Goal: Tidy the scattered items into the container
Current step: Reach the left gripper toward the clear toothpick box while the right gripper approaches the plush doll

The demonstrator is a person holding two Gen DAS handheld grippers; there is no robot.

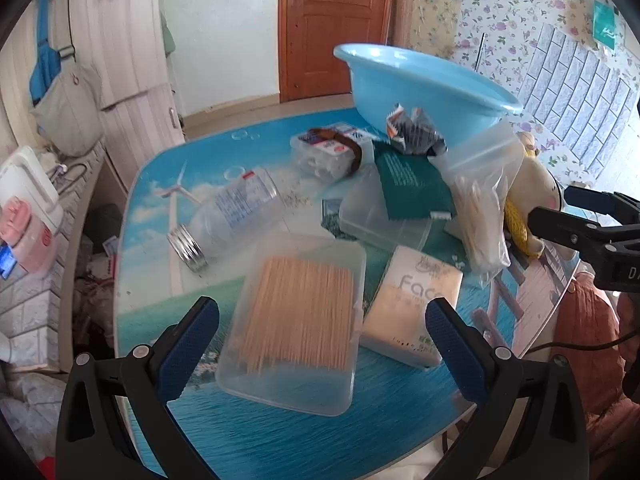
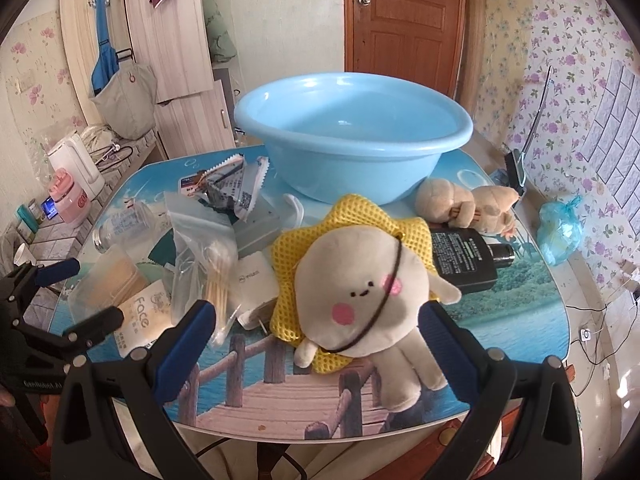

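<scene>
Nothing yet inside blue basin (image 2: 352,128), set at table's (image 1: 280,440) far side, rim free for drops. Many loose items crowded before it: toothpick box (image 1: 296,332) under left gripper (image 1: 322,340), fingers apart, empty; plush doll (image 2: 360,292) under right gripper (image 2: 316,332), likewise spread, likely lined up for grabbing. Near table edge bare, giving approach room.

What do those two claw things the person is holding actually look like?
Both the left gripper and the right gripper are black plastic, each with two fingers lined with textured blue pads and silver rivets at the joints. The left gripper's body carries white lettering.
</scene>
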